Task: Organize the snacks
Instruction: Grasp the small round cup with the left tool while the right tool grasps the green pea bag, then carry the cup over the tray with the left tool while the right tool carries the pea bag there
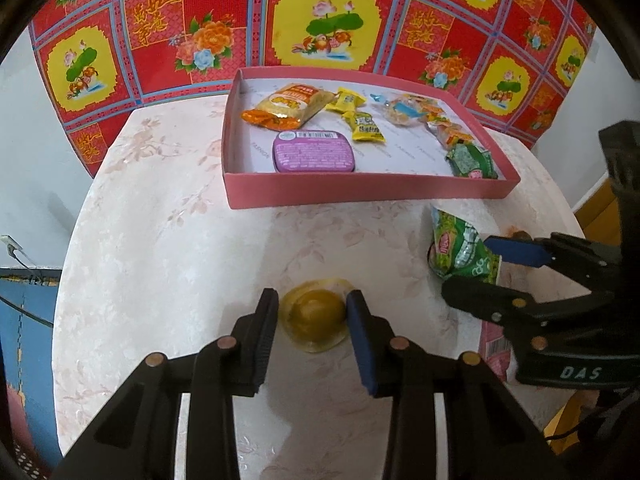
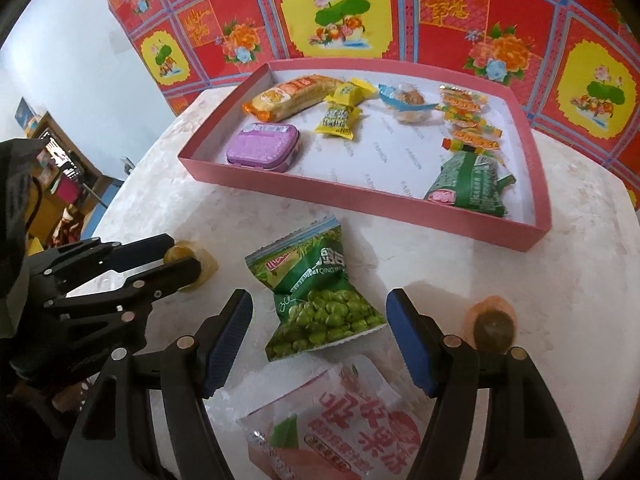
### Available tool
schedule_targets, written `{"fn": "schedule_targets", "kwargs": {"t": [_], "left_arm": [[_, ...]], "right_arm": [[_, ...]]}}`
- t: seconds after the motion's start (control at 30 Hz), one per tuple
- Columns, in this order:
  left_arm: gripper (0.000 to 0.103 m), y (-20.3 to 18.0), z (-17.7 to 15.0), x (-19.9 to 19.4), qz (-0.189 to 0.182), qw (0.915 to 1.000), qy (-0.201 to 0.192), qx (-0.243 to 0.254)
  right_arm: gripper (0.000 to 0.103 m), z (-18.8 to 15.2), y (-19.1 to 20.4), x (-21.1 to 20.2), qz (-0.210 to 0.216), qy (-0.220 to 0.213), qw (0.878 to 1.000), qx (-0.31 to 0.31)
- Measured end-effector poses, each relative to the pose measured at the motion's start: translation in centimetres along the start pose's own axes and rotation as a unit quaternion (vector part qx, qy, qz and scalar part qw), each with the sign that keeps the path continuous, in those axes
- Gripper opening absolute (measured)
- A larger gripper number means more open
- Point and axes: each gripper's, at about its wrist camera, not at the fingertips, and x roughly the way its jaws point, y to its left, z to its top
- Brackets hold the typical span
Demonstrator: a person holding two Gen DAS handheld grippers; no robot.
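A pink tray [image 1: 360, 192] [image 2: 360, 200] at the back of the round table holds several snacks: a purple tin [image 1: 313, 151] [image 2: 262, 147], yellow packets, orange packets and a green packet. My left gripper [image 1: 312, 314] [image 2: 186, 258] is open, its fingers on either side of a yellow wrapped snack [image 1: 316, 318] [image 2: 208, 266] lying on the table. My right gripper [image 2: 320, 320] [image 1: 472, 264] is open around a green pea packet [image 2: 320, 300] [image 1: 460, 252] that lies flat between its fingers.
A pink-and-white packet [image 2: 340, 420] lies near the table's front edge under my right gripper. A brown wrapped sweet [image 2: 494, 324] lies to its right. A red patterned cloth [image 1: 320, 12] hangs behind the table [image 1: 160, 220].
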Motion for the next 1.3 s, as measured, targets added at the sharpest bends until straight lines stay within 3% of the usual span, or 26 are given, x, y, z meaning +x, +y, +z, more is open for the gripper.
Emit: {"fn": "schedule_targets", "kwargs": {"t": [0.47, 0.77, 1.3], "left_arm": [[0.037, -0.31, 0.00, 0.11, 0.010, 0.9999, -0.001, 0.003], [0.037, -0.32, 0.03, 0.12, 0.011, 0.9999, -0.001, 0.003], [0.037, -0.42, 0.19, -0.07, 0.004, 1.0000, -0.001, 0.005]], "right_arm": [[0.071, -0.27, -0.53, 0.14, 0.017, -0.006, 1.000, 0.006], [0.058, -0.52, 0.05, 0.22, -0.016, -0.010, 0.999, -0.027], [0.053, -0.73, 0.01, -0.54, 0.016, -0.024, 0.999, -0.017]]}}
